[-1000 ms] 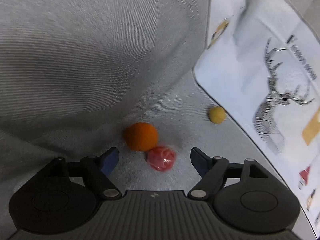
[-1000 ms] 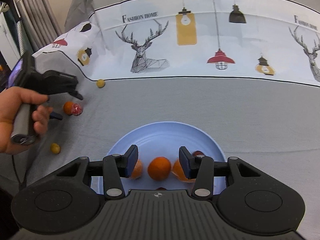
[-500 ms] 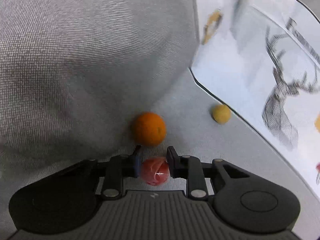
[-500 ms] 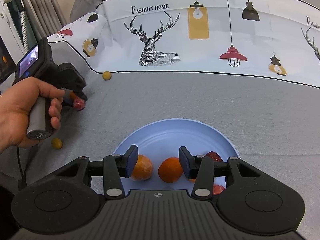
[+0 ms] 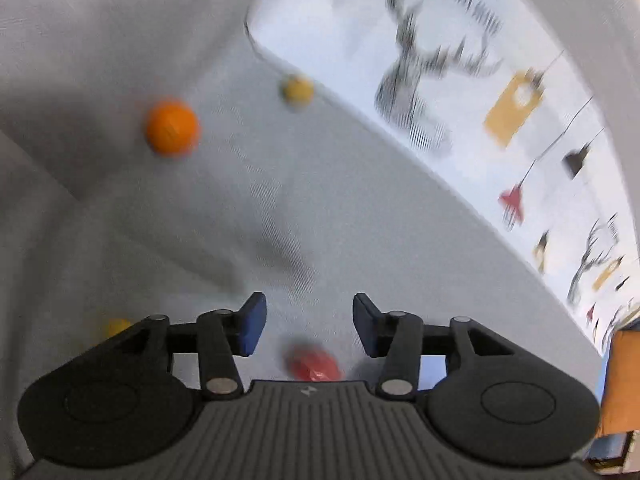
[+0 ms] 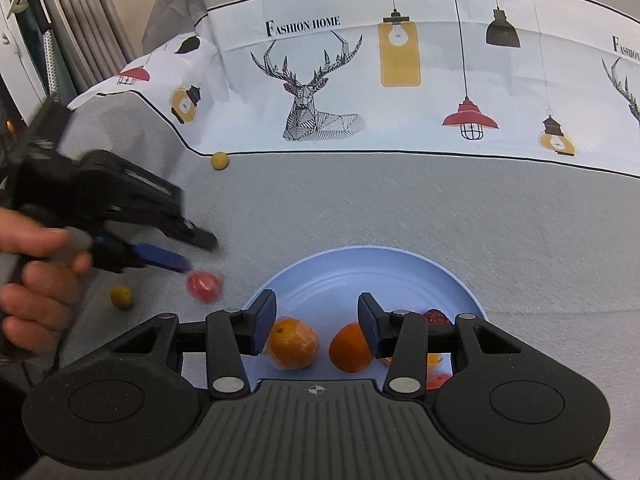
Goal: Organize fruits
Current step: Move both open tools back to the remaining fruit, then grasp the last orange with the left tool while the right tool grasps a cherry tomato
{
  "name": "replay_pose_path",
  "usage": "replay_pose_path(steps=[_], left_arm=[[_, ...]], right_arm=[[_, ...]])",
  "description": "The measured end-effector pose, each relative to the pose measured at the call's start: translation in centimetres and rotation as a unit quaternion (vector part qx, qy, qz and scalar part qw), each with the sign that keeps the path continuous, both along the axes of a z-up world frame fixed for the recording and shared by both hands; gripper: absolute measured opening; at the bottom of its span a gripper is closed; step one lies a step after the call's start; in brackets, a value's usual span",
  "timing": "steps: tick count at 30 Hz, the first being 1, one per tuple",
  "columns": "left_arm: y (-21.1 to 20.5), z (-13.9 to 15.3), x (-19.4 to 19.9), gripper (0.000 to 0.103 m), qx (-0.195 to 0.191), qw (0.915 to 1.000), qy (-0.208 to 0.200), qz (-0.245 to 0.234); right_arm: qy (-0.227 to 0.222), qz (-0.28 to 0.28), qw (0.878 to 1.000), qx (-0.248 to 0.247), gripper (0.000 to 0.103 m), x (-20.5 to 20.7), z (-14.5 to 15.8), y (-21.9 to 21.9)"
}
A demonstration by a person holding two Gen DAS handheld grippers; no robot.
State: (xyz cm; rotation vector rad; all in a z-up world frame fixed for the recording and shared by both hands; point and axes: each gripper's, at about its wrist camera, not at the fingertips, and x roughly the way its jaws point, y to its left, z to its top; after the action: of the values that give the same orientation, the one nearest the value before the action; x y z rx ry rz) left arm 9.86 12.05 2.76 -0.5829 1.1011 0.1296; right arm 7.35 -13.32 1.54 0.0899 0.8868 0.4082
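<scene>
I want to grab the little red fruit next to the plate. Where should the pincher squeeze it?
Probably across the middle of the red fruit, coming straight down from above. It looks small and round, lying loose on the cloth, so pinching its widest part should stop it rolling off.

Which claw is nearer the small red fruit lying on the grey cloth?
Left. The left claw hangs open just above the red fruit; the right claw sits over the blue plate, farther off.
</scene>
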Motion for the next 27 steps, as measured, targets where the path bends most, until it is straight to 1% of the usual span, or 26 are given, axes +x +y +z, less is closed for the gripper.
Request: replay_pose_path(steps=[3,4,5,8,11,13,14,17,20,23,27], left_arm=[[2.0,2.1,-2.0,0.052,0.026,0.9986,-0.043,0.013],[2.6,2.4,-2.3,0.051,0.037,0.9977,-0.054,0.019],[3.0,2.4,-2.4,0.049,0.048,0.9968,-0.06,0.022],[4.2,2.3,-1.8,0.048,0.08,0.9943,-0.062,0.034],[4.9,2.1,-0.9,0.048,0.093,0.9927,-0.063,0.042],[5.2,1.4,0.3,0.048,0.097,0.9927,-0.058,0.043],[5.0,1.2,0.7,0.048,0.107,0.9919,-0.054,0.042],[4.2,0.7,1.9,0.049,0.146,0.9875,-0.047,0.036],[3.6,-0.2,2.9,0.049,0.178,0.9829,-0.035,0.031],[2.9,-1.3,4.3,0.051,0.207,0.9777,-0.024,0.02],[2.4,-2.7,6.0,0.051,0.251,0.9679,-0.006,0.009]], right_arm=[[-0.003,0.0,1.0,0.008,0.048,-0.4,0.3,0.2],[-0.004,0.003,1.0,0.01,0.048,-0.5,0.4,0.4],[-0.006,0.009,1.0,0.012,0.048,-0.6,0.5,0.6],[-0.01,0.031,0.999,0.011,0.048,-0.9,0.4,1.9],[-0.014,0.068,0.998,-0.001,0.048,-1.2,-0.1,4.1],[-0.029,0.101,0.994,-0.021,0.048,-1.5,-0.2,5.7],[-0.042,0.12,0.991,-0.036,0.048,-1.7,-0.3,6.6],[-0.084,0.174,0.977,-0.093,0.046,-2.4,-1.0,9.1],[-0.106,0.221,0.959,-0.144,0.046,-2.5,-2.1,11.1],[-0.114,0.249,0.945,-0.18,0.046,-2.4,-3.1,12.3],[-0.104,0.276,0.928,-0.227,0.045,-2.1,-4.6,13.4]])
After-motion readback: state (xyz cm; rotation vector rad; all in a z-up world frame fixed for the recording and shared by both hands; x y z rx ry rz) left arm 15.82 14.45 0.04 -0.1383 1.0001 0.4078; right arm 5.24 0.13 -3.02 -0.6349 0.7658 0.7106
